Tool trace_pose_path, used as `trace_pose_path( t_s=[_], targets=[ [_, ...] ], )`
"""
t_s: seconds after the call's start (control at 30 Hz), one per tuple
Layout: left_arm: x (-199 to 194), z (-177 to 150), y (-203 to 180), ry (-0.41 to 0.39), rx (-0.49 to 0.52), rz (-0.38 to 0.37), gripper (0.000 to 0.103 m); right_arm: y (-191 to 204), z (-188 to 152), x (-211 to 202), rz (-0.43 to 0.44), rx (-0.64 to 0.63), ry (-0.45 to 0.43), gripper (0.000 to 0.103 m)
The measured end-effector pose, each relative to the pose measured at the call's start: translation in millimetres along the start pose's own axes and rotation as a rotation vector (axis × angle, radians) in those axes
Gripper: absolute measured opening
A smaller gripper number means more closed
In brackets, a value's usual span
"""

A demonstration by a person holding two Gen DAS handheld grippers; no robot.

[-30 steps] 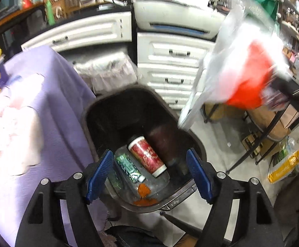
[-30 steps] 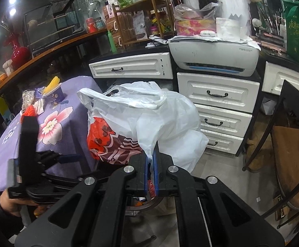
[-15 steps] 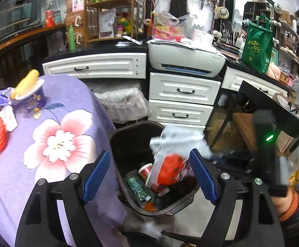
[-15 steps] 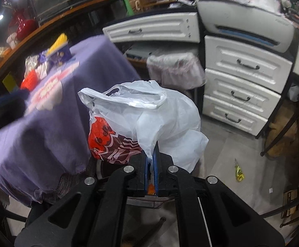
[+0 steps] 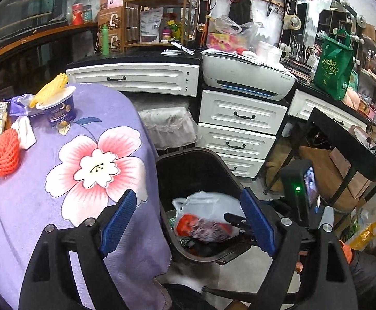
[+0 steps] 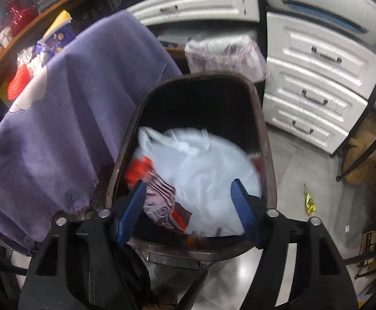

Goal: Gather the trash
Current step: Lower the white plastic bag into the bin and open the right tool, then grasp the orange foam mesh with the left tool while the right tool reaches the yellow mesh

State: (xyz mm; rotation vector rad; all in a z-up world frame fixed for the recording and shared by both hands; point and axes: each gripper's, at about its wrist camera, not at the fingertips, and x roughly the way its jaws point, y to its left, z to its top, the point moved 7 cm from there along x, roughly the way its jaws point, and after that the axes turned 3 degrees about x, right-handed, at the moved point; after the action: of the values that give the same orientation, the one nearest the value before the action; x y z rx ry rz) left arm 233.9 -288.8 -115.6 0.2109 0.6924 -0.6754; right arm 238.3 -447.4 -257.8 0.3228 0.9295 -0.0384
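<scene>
The right claw [image 6: 188, 211], jaws just sprung apart, released the white bag [image 6: 201, 175], seemingly blurred, into the dark bin [image 6: 265, 155]; the left claw [image 5: 188, 222] gapes empty.

Both wrist views look steeply down and share the bin [image 5: 201, 165], the right apparently nearer, its bag [image 6: 203, 170] blurred.

white plastic bag [image 5: 208, 206] lying in dark trash bin [image 5: 188, 165], beside purple flowered tablecloth [image 5: 58, 180], left gripper [image 5: 188, 222] spread wide
</scene>
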Motion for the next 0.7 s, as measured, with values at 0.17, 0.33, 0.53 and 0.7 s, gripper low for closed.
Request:
trace_pose_path(
  t_s=[0.17,0.33,0.53,0.7],
  targets=[
    [-5,-2,4,-0.005,-0.001,0.008,0.084,3,1,-7,0.016,-0.007,0.003,0.068],
    [-9,-4,13,0.0,-0.011,0.022,0.085,7,7,-23,0.018,-0.022,-0.022,0.07],
    [-18,-5,36,0.002,-0.02,0.063,0.089,18,19,-50,0.025,-0.044,-0.069,0.073],
    [-34,-2,80,-0.002,-0.062,0.132,0.092,39,32,-74,0.041,-0.085,-0.109,0.075]
  ],
)
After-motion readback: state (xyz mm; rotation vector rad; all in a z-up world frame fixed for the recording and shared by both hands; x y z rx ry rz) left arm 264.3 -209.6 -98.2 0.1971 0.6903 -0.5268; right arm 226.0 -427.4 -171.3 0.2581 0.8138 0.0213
